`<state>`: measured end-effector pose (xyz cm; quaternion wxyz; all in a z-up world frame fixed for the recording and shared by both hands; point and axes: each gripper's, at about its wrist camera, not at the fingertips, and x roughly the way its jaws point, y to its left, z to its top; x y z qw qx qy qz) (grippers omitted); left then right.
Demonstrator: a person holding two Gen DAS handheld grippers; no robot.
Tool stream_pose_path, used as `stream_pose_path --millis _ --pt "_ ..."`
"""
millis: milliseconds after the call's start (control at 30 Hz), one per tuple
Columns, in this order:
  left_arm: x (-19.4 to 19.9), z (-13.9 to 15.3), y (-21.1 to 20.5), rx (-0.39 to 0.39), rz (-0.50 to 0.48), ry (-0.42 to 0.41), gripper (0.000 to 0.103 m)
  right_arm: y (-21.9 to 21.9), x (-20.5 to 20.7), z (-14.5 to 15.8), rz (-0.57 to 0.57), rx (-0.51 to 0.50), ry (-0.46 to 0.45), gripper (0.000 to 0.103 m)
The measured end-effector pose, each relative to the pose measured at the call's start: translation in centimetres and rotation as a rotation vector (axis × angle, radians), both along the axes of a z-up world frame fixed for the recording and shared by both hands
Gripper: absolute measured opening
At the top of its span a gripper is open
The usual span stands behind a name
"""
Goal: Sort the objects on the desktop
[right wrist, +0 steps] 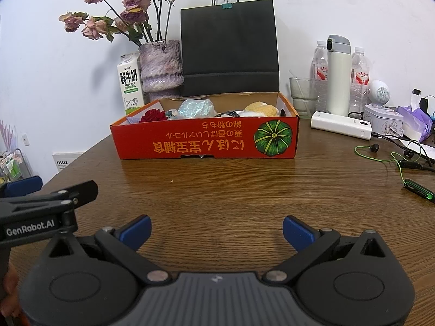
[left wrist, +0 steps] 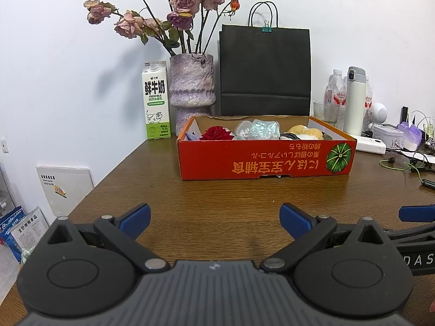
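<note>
Currently both tongs are held low over the brown wood-grain table (left wrist: pixel 217 195), side by side, each spread wide with nothing between the blue pads. The left tongs (left wrist: pixel 214 221) and right tongs (right wrist: pixel 216 229) are aimed at the red cardboard box with a green pumpkin print (right wrist: pixel 206 142), which stands well ahead of them near the wall. Several small items are seen inside it: a red fabric rose (left wrist: pixel 217 133), a crumpled iridescent bag (right wrist: pixel 195 110), a yellow plush toy (right wrist: pixel 261 108). This pose is judged a ready or rest stance. Loose items are noted to the right: a green-corded earphone set (right wrist: pixel 391 163) and a white power bank (right wrist: pixel 341 127), nearer the right tongs, probably next to be sorted.
</note>
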<state>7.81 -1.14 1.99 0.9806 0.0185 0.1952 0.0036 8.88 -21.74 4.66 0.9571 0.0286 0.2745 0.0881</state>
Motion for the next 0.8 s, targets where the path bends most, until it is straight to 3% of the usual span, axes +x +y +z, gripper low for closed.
stream_pose_path --millis 800 --pt "0.4 -0.09 0.15 -0.005 -0.014 0.011 0.103 0.03 -0.02 -0.14 0.002 -0.005 0.001 0.103"
